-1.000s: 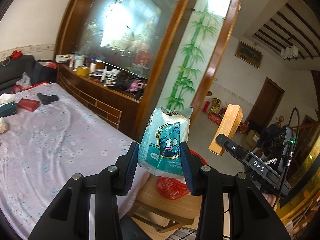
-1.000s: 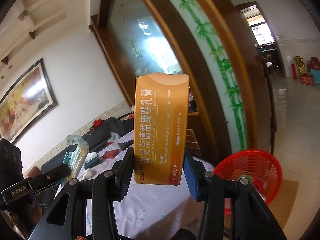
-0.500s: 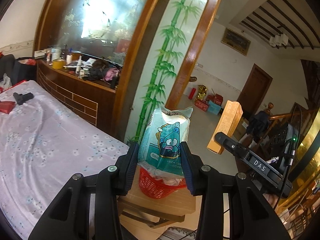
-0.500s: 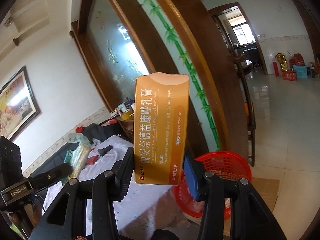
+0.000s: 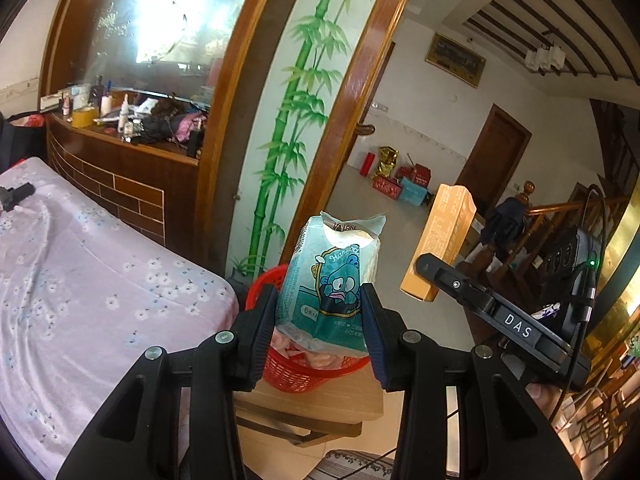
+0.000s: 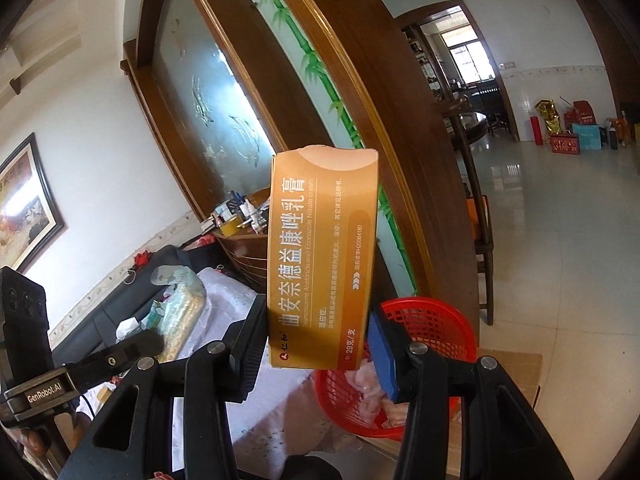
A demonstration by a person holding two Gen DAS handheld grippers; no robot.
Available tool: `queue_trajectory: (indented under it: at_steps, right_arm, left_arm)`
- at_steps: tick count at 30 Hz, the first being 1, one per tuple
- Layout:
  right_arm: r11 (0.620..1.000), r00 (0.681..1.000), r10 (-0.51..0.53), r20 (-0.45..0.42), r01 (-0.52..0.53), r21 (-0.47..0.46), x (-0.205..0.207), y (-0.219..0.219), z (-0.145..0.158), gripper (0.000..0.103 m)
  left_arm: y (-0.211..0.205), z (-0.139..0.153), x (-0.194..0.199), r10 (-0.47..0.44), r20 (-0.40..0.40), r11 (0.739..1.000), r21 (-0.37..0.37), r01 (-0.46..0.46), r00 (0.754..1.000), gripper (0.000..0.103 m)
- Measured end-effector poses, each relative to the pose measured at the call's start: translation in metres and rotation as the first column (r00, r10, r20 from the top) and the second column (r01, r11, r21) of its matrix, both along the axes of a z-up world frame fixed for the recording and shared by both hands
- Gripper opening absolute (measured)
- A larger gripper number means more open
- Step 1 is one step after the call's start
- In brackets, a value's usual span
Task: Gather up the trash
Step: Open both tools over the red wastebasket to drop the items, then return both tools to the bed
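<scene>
The bed with the lilac flower-print sheet [image 5: 80,280] fills the left of the left wrist view. Off its near corner stands a low wooden stool [image 5: 320,400], and on the stool sits the round red plastic mesh basket [image 6: 432,320], which serves as the trash receptacle. Pale pink crumpled material already lies in its bottom.

The left gripper [image 5: 320,320] is clamped on a teal and white plastic tissue pack with a cartoon print [image 5: 332,280]; both pads press its sides and the pack stands upright, its torn top uppermost. In this view the pack sits in front of the basket, so whether it is over the rim cannot be told.

The right gripper [image 6: 316,344] is clamped on a tall orange cardboard ointment box [image 6: 322,256], held by its lower end with the long axis upright. The basket lies just right of and below the box.

Procedure for the deposit, judged from this layout:
1. Bring each item over the basket opening, not over the rim.
2. Lower it until its bottom end is close above the contents.
3. Release one gripper at a time; the light pack may cling to a pad.
4. Keep the two grippers apart over the small opening.
5. Avoid pushing the basket wall: the basket looks light and may slide off the stool.
</scene>
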State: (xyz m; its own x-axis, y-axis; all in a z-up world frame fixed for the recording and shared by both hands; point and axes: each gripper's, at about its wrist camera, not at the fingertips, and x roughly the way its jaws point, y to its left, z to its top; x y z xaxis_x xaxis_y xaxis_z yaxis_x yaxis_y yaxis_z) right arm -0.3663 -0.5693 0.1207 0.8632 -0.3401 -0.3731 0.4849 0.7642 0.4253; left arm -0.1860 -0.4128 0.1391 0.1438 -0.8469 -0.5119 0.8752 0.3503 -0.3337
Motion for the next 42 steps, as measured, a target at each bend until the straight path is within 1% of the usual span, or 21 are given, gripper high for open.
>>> queue_trajectory:
  at_steps: [9,20,29,31,33,34,35,36,37,39,42]
  right_arm:
    - [0.999,0.999,-0.021,-0.029,0.022,0.039,0.002,-0.011,-0.012,0.05]
    - [0.993,0.996,-0.041,-0.081,0.05,0.109,0.01,-0.032,-0.038,0.05]
    - [0.988,0.993,-0.047,-0.108,0.063,0.144,0.015,-0.047,-0.052,0.05]
    - [0.986,0.993,-0.045,-0.112,0.062,0.153,0.017,-0.05,-0.056,0.051]
    - [0.985,0.991,-0.044,-0.123,0.064,0.163,0.02,-0.053,-0.059,0.051]
    - [0.982,0.99,-0.05,-0.133,0.073,0.172,0.022,-0.056,-0.062,0.056]
    - [0.981,0.99,-0.051,-0.135,0.075,0.178,0.022,-0.057,-0.064,0.063]
    - [0.98,0.99,-0.053,-0.134,0.077,0.184,0.022,-0.06,-0.065,0.065]
    - [0.977,0.99,-0.059,-0.13,0.083,0.194,0.02,-0.062,-0.066,0.066]
    - [0.976,0.991,-0.062,-0.118,0.085,0.202,0.019,-0.065,-0.063,0.066]
    - [0.978,0.994,-0.054,-0.091,0.071,0.195,0.019,-0.063,-0.053,0.07]
  left_arm:
    - [-0.028,-0.022,0.007,-0.024,-0.033,0.999,0.038,0.025,0.999,0.04]
    - [-0.065,-0.063,0.021,-0.042,-0.087,0.993,0.104,0.051,0.995,0.04]
    - [-0.083,-0.081,0.029,-0.05,-0.122,0.989,0.129,0.065,0.991,0.041]
    - [-0.089,-0.089,0.032,-0.048,-0.124,0.987,0.149,0.067,0.991,0.044]
    - [-0.094,-0.097,0.034,-0.047,-0.128,0.983,0.172,0.069,0.991,0.056]
    - [-0.096,-0.102,0.035,-0.047,-0.127,0.979,0.189,0.071,0.991,0.06]
    - [-0.095,-0.104,0.036,-0.039,-0.125,0.978,0.201,0.064,0.991,0.061]
    - [-0.094,-0.105,0.037,-0.034,-0.124,0.977,0.203,0.059,0.992,0.064]
    - [-0.092,-0.104,0.038,-0.032,-0.12,0.978,0.199,0.055,0.992,0.07]
    - [-0.086,-0.1,0.04,-0.027,-0.11,0.981,0.19,0.048,0.994,0.072]
    - [-0.067,-0.09,0.045,-0.006,-0.097,0.984,0.176,0.023,0.995,0.074]
